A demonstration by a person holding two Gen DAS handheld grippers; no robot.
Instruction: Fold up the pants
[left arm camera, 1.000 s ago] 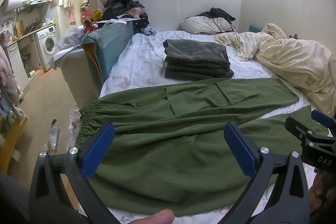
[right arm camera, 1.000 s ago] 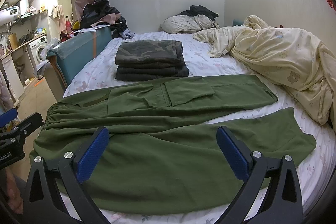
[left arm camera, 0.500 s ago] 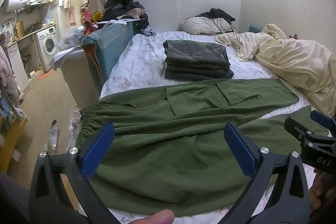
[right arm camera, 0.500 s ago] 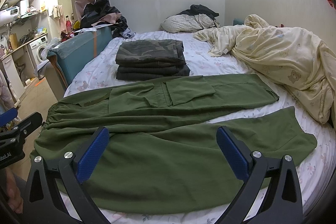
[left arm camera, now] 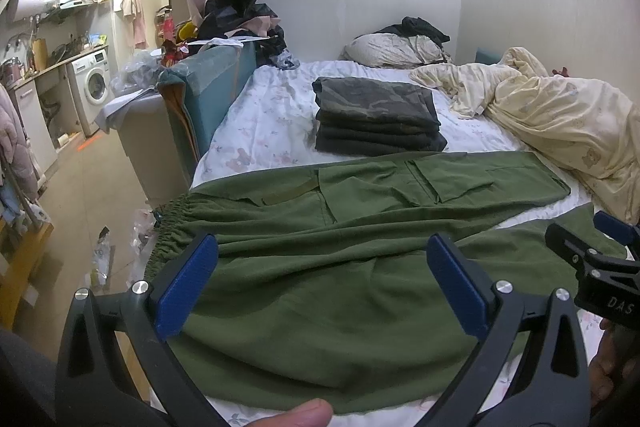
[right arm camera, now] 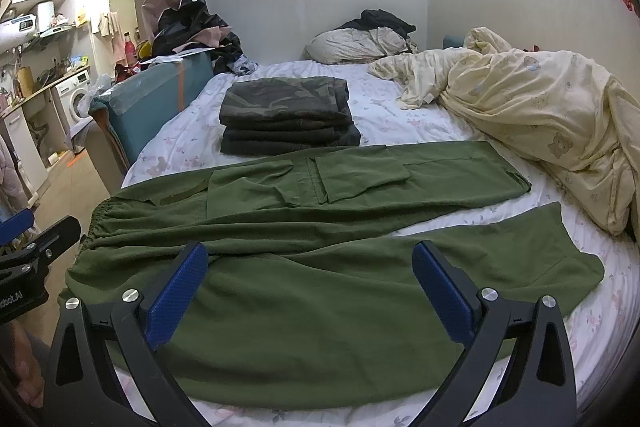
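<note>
Green cargo pants (left arm camera: 340, 227) lie spread flat across the near end of the bed (left arm camera: 260, 115), waistband at the left edge, the two legs running right and apart. They also show in the right wrist view (right arm camera: 320, 227). My left gripper (left arm camera: 320, 283) is open and empty, held just above the near leg by the waist. My right gripper (right arm camera: 308, 287) is open and empty above the near leg, further right. Each gripper shows at the edge of the other's view.
A stack of folded dark and camouflage pants (right arm camera: 284, 115) sits mid-bed behind the green pair. A crumpled cream duvet (right arm camera: 540, 115) fills the right side. A pillow (right arm camera: 352, 43) lies at the head. A teal box (left arm camera: 204, 95) stands left of the bed.
</note>
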